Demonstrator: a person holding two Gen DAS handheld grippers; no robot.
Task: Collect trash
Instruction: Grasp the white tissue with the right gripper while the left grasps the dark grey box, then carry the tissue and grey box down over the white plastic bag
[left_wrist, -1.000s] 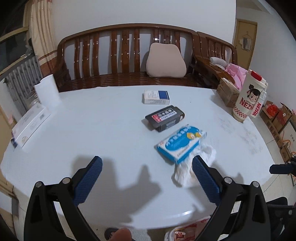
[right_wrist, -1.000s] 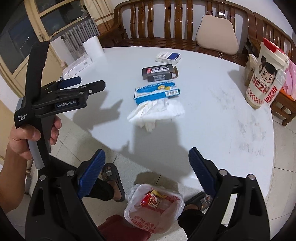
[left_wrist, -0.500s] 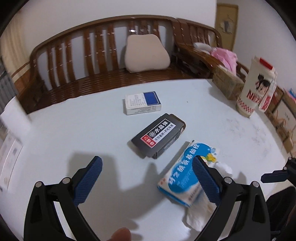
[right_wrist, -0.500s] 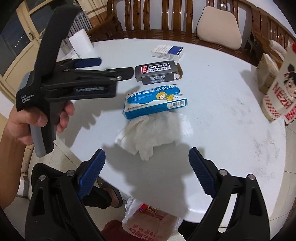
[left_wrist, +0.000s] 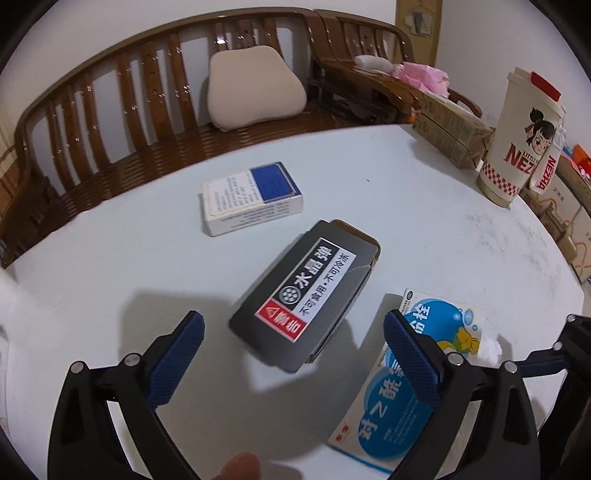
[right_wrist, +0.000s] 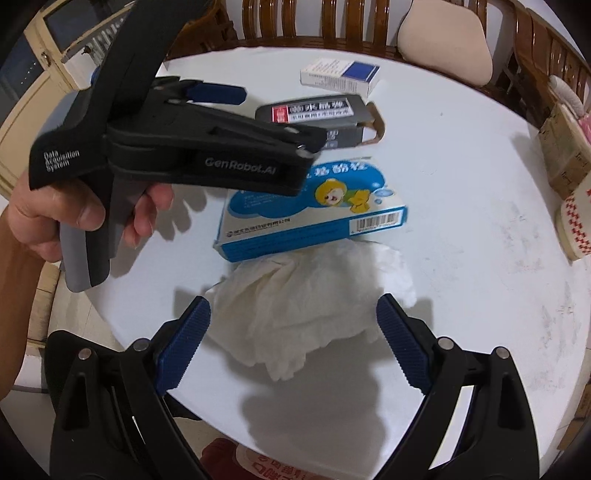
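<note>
On the white round table (left_wrist: 424, 229) lie a black box (left_wrist: 303, 295) with a red warning label, a white and blue box (left_wrist: 251, 201) behind it, a blue medicine box (right_wrist: 314, 206) and a crumpled white tissue (right_wrist: 314, 306). My left gripper (left_wrist: 293, 354) is open, its jaws either side of the near end of the black box, just above it. My right gripper (right_wrist: 293, 343) is open, its jaws either side of the tissue. In the right wrist view the left gripper's body (right_wrist: 184, 147) hovers over the black box (right_wrist: 317, 114).
A tall cup (left_wrist: 524, 136) printed NEZHA stands at the table's right edge. A wooden bench (left_wrist: 147, 122) with a beige cushion (left_wrist: 255, 88) runs behind the table. A plastic bag (right_wrist: 273, 465) with red print sits on the floor below the near table edge.
Both grippers have moved forward over the table. The left has closed in on the black box, the right on the tissue. Both stay open.
</note>
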